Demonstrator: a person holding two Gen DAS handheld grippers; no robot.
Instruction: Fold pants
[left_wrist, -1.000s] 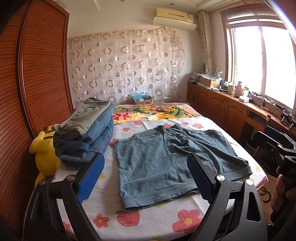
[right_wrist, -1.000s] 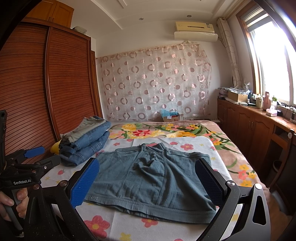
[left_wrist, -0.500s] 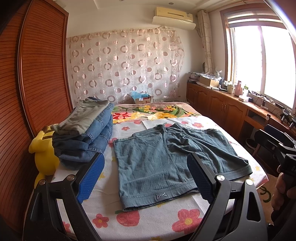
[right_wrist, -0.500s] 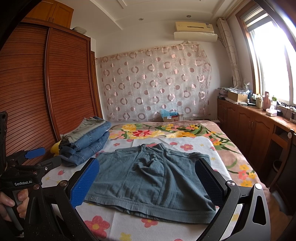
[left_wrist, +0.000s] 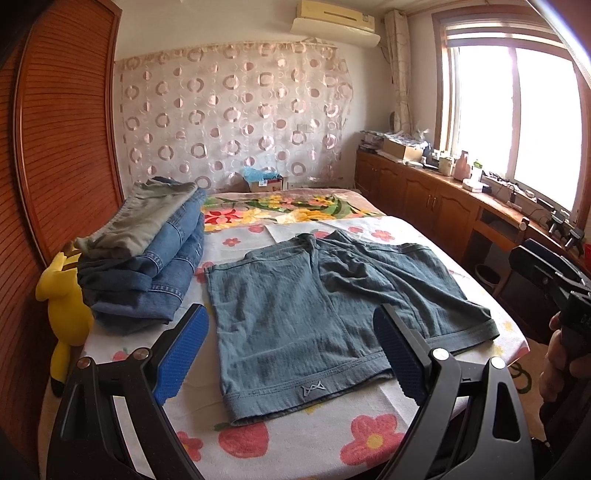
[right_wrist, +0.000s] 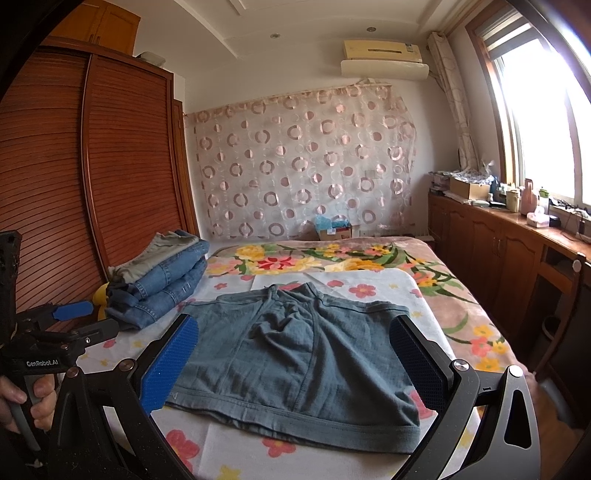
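Shorts (left_wrist: 325, 314) flat on floral bedsheet (left_wrist: 295, 443), unfolded. Left gripper (left_wrist: 291, 354) and right gripper (right_wrist: 295, 365) spread wide, empty. Next: pinching 2 hem corners, folding across.

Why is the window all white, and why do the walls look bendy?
In both wrist views, daylight overexposes the window, washing it out; the fisheye lenses bow the wardrobe and ceiling edges, while the shorts stay sharp.
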